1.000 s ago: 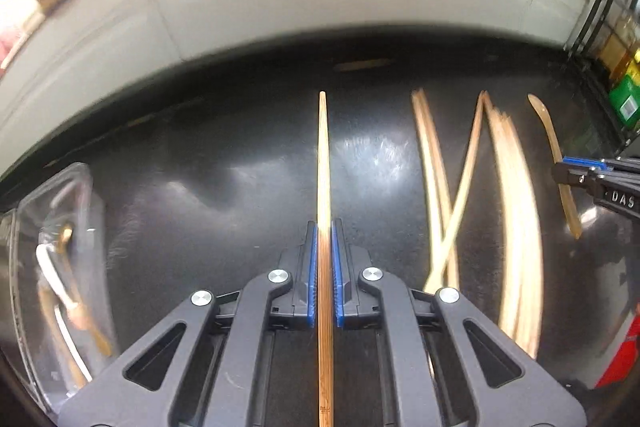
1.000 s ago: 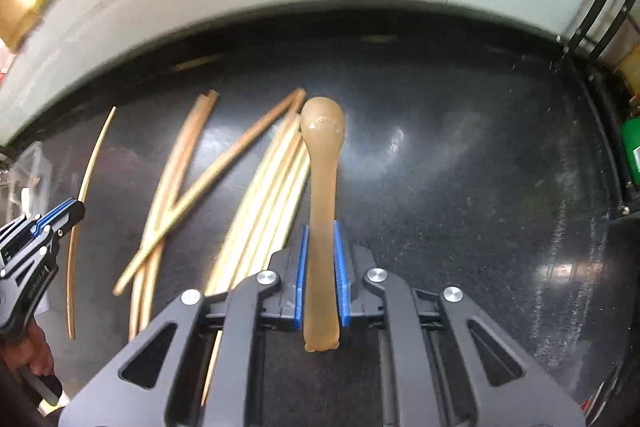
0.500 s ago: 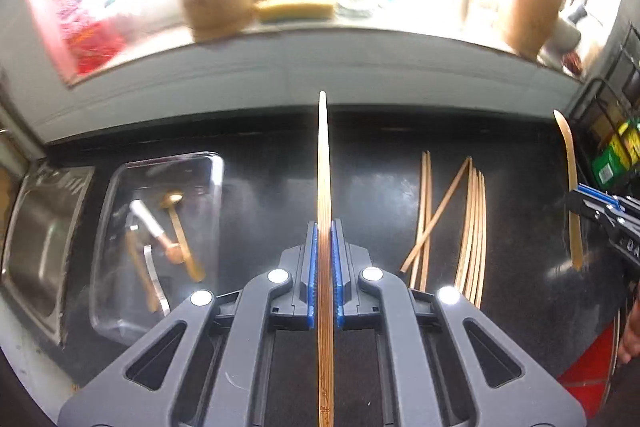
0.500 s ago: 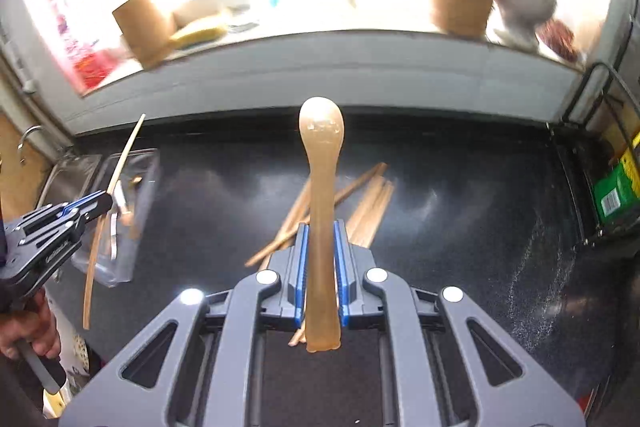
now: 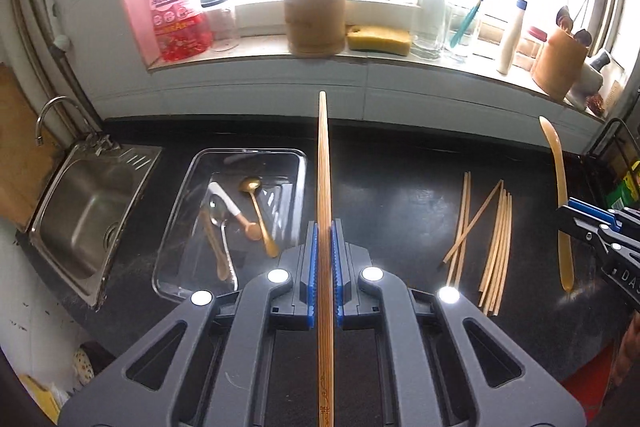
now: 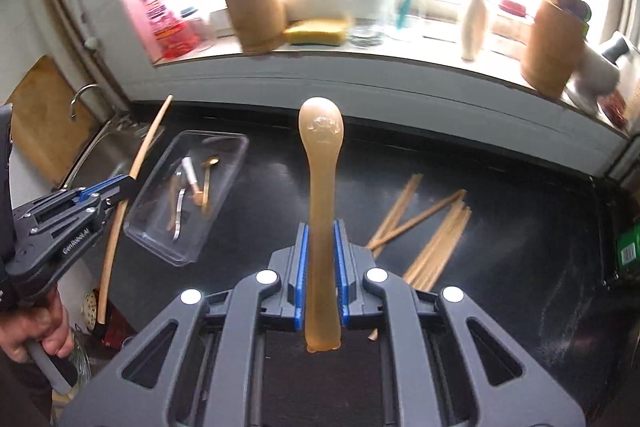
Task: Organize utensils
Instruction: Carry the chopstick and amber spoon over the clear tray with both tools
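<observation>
- Bamboo chopstick: one long stick, clamped between the blue pads of the left gripper; it runs straight forward along the fingers, held in the air above the black countertop, its far tip over the counter's back edge. Seen from the right wrist camera as a curved stick crossing the left gripper.
- Amber spoon: translucent, bowl end pointing forward, handle clamped between the blue pads of the right gripper; held in the air above the countertop. From the left wrist camera it appears edge-on at the right gripper.
- Loose chopsticks: a pile lying flat on the countertop between the two grippers' positions, some parallel, one crossing the others at a slant; also seen from the right camera.
- Clear container: rectangular, see-through, standing on the countertop just beside the sink, to the left of the held chopstick.
- Container contents: a gold spoon, a silver spoon, a white-handled utensil and a wooden utensil, lying loosely overlapped.
- Sink: stainless steel, with a tap, at the left end of the countertop.
- Windowsill: pink soap bottle, bamboo canister, yellow sponge, utensil holder.
</observation>
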Demonstrator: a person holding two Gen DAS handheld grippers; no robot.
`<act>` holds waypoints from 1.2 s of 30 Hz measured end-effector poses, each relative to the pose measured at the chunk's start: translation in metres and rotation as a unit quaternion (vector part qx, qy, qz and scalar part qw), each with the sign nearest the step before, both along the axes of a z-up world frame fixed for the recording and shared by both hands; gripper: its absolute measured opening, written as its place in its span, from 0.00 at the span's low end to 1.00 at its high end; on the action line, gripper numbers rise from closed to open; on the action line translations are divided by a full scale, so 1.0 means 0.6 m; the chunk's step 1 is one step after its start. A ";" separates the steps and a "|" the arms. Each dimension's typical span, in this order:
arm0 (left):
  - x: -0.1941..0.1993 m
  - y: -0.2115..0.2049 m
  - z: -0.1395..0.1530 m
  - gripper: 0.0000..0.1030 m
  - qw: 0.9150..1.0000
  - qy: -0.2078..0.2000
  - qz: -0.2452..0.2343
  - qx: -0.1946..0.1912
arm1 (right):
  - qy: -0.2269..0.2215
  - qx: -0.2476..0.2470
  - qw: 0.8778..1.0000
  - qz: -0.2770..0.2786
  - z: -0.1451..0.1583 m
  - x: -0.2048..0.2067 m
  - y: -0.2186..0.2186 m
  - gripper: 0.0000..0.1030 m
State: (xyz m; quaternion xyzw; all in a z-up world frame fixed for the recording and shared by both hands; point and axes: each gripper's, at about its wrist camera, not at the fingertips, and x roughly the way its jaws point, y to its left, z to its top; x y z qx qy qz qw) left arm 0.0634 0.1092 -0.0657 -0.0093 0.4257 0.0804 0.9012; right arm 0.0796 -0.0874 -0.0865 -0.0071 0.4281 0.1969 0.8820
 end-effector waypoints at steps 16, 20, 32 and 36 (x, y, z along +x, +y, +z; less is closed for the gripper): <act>-0.070 0.181 0.004 0.06 0.994 -0.007 0.105 -0.018 | 0.010 0.017 0.992 0.128 0.022 0.017 0.266 0.13; -0.072 0.218 -0.007 0.06 0.992 -0.003 0.125 -0.025 | 0.012 0.010 0.988 0.155 0.021 0.025 0.326 0.13; -0.028 0.283 -0.049 0.06 0.989 0.008 0.140 -0.053 | 0.044 -0.003 0.983 0.177 -0.023 0.073 0.397 0.13; 0.002 0.294 -0.073 0.06 0.988 0.016 0.136 -0.065 | 0.059 -0.008 0.982 0.179 -0.045 0.097 0.412 0.13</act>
